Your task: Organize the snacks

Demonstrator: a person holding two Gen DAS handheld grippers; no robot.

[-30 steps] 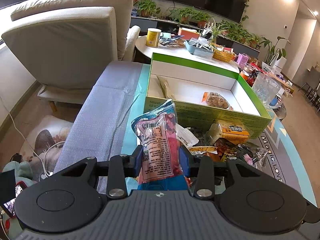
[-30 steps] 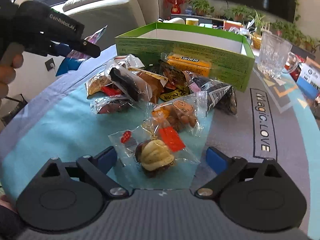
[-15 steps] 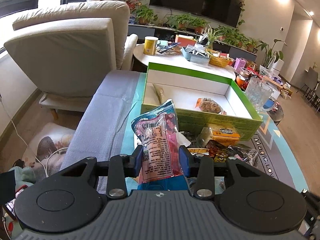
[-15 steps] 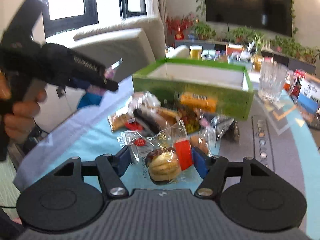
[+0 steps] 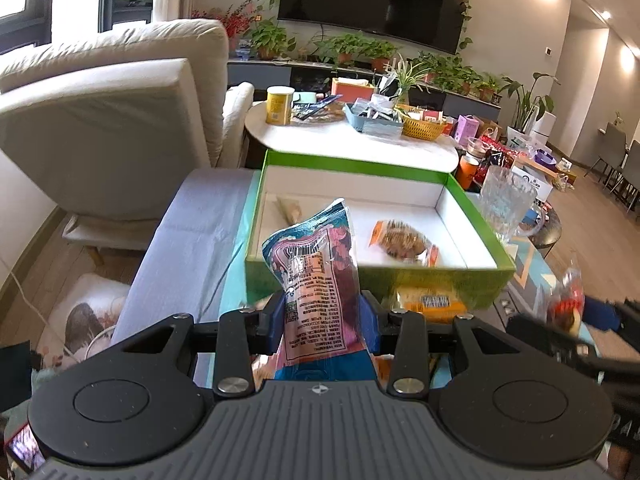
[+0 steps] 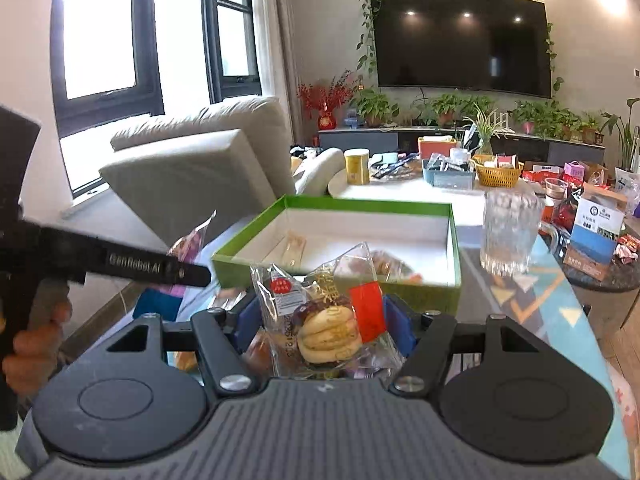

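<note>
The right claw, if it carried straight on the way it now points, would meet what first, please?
Probably the green box: its near wall lies just beyond the right claw, which holds a clear-wrapped pastry. Depth is unclear, so it might pass over that wall instead.

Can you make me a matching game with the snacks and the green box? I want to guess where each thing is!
Things:
1. pink packet
2. pastry
3. cookie
4. glass

Places:
A. inside the green box
B. in the left hand-held gripper
C. on the table, right of the box
D. in the right hand-held gripper

Pairs: 1-B, 2-D, 3-A, 4-C
</note>
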